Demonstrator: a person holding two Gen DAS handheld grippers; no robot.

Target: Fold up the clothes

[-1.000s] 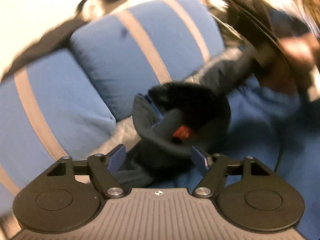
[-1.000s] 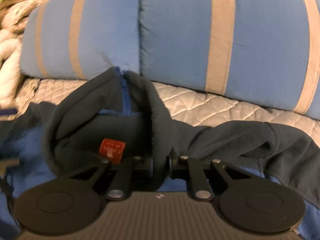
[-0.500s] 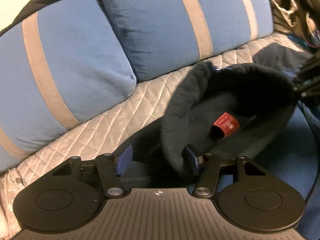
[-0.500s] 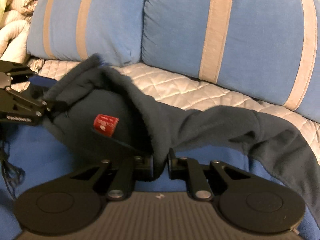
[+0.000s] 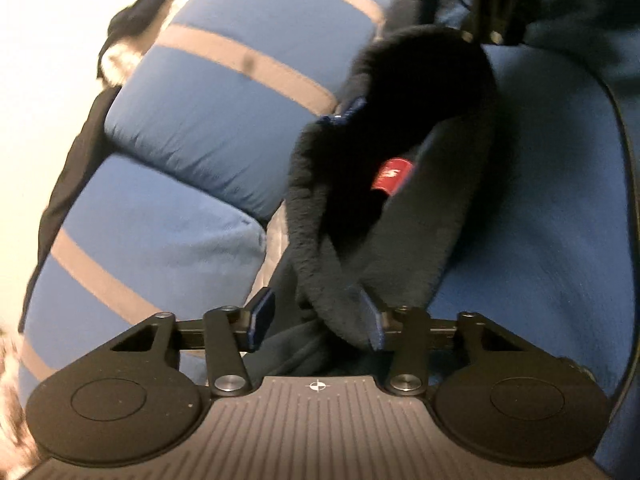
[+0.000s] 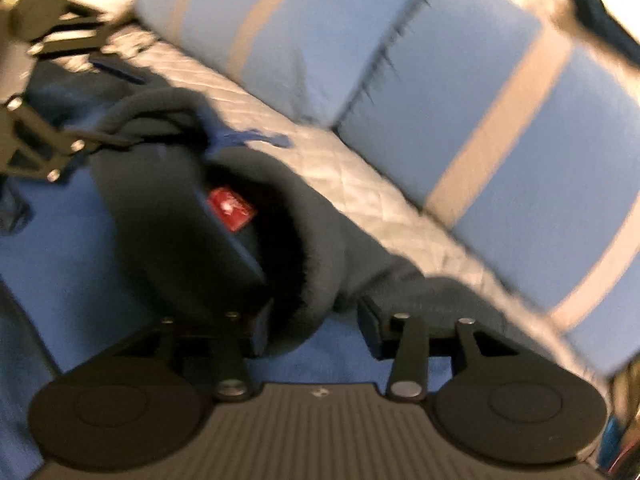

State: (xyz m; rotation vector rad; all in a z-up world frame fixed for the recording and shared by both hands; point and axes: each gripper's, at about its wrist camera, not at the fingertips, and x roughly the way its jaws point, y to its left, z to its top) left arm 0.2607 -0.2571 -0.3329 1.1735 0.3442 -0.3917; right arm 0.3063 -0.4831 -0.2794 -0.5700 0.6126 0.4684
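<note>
Lying across a quilted pale cover (image 6: 360, 184), a dark fleece (image 5: 400, 216) with a red tag (image 5: 390, 175) rests on its own blue body (image 5: 540, 220), its collar curled open in front of two blue cushions (image 6: 460, 112) with tan stripes that lean along the back. The left gripper (image 5: 316, 318) has just been closing, with the collar's edge between its jaws; the fabric lies against the right-hand pad (image 5: 370, 320) while a gap shows at the other, so no firm grip is evident. The right gripper (image 6: 314, 326) has just been opening; its jaws stand apart with the collar fold beside the left one. A pale wall (image 5: 48, 40) shows behind. Both views are blurred, the fleece's sleeves and hem are cut off, and clutter at the edges cannot be made out.
</note>
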